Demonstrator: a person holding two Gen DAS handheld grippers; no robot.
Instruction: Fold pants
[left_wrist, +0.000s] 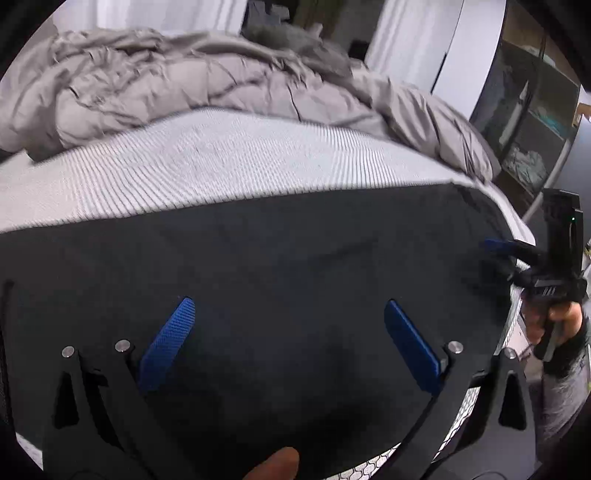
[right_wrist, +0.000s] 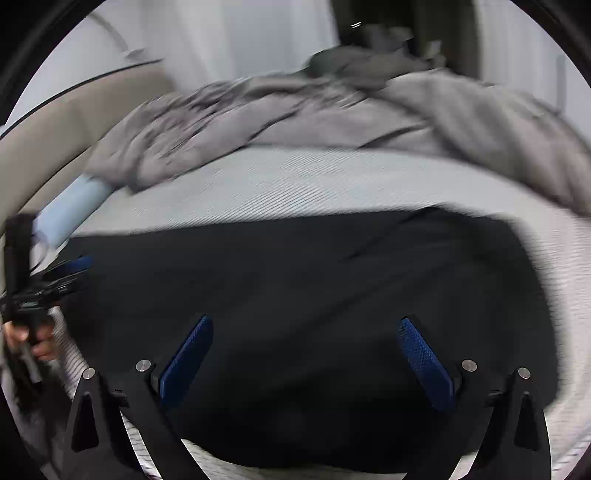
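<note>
Left gripper and right gripper hover side by side, both jaws spread wide.

Striped mattress under flat black pants and (seemingly bunched) grey duvet.

Pants: dark matt cloth, smooth, faintly creased. Mattress: pale knit fabric, finely ribbed. Duvet: grey matt cloth, heavily crumpled. Left gripper: matt black plastic arms, shiny metal pins, blue pads with a fine textured weave. Right gripper: same finish.
</note>
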